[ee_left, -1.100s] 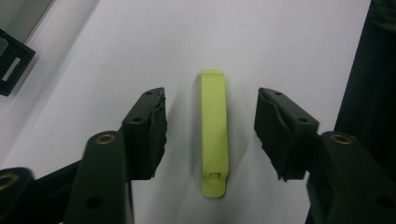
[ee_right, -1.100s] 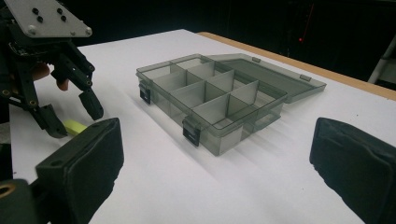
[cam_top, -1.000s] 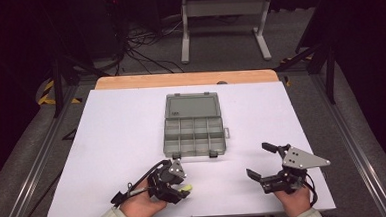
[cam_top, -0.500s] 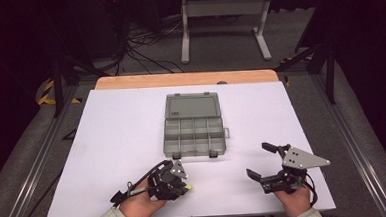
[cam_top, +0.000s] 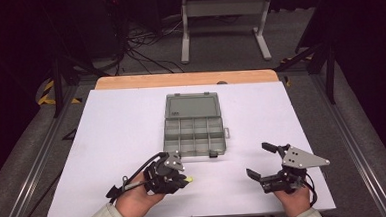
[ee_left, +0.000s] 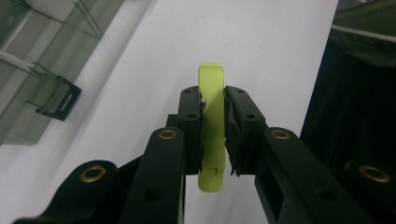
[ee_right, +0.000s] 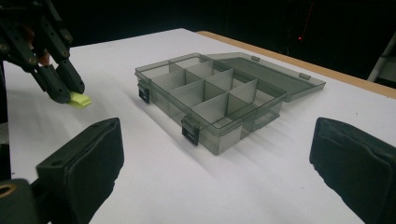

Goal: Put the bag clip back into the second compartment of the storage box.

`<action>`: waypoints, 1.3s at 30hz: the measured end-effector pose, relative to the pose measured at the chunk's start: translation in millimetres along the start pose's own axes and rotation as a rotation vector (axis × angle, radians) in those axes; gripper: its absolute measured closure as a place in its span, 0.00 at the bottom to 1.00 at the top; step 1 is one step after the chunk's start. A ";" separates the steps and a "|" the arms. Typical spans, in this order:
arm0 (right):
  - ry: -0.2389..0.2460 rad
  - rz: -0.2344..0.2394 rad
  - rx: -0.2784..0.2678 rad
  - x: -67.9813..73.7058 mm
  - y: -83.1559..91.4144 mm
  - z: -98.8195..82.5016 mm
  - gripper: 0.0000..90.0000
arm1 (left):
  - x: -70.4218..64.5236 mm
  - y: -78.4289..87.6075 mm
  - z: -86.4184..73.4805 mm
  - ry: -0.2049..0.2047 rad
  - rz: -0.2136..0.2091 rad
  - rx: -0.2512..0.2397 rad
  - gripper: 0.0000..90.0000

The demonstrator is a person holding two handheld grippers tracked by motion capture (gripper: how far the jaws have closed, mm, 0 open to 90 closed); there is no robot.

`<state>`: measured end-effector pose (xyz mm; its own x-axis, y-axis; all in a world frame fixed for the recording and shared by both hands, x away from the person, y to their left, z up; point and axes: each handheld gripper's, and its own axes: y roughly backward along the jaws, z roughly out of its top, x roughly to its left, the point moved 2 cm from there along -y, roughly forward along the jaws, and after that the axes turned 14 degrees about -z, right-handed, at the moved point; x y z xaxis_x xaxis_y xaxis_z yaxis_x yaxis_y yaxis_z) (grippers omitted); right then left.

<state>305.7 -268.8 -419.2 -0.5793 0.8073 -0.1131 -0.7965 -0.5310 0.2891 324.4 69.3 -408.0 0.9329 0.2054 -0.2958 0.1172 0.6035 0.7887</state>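
My left gripper (ee_left: pixel 214 109) has just clamped its jaws on a yellow-green clip (ee_left: pixel 212 116) for the open organizer box (cam_top: pixel 194 131), while my right gripper (cam_top: pixel 264 161) waits, jaws apart.

The organiser box (cam_top: pixel 194 130) looks like smooth, translucent grey plastic with glossy walls; beside it the table top (cam_top: pixel 112 142) is matt white, its far edge bare wood; the yellow-green clip (ee_left: pixel 212 126) looks like smooth matt plastic

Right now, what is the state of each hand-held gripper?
Left hand-held gripper: closed on the yellow-green clip.
Right hand-held gripper: open, holding nothing.
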 end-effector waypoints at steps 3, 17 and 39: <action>-0.002 -0.001 0.000 -0.4 0.0 -0.2 0.04 | 1.5 10.2 6.1 -0.009 0.003 -0.019 0.86; -0.006 -0.001 -0.006 -0.8 0.3 -0.3 0.04 | 2.9 39.3 31.2 -0.033 0.019 -0.081 0.86; -0.004 -0.002 -0.009 -0.9 0.4 -0.4 0.04 | 34.8 57.9 53.9 0.022 0.034 -0.185 0.86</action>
<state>305.8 -269.9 -419.4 -0.5769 0.8094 -0.1100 -0.7993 -0.5316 0.2803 381.9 69.9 -343.6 0.9273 0.2438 -0.2841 0.0194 0.7267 0.6867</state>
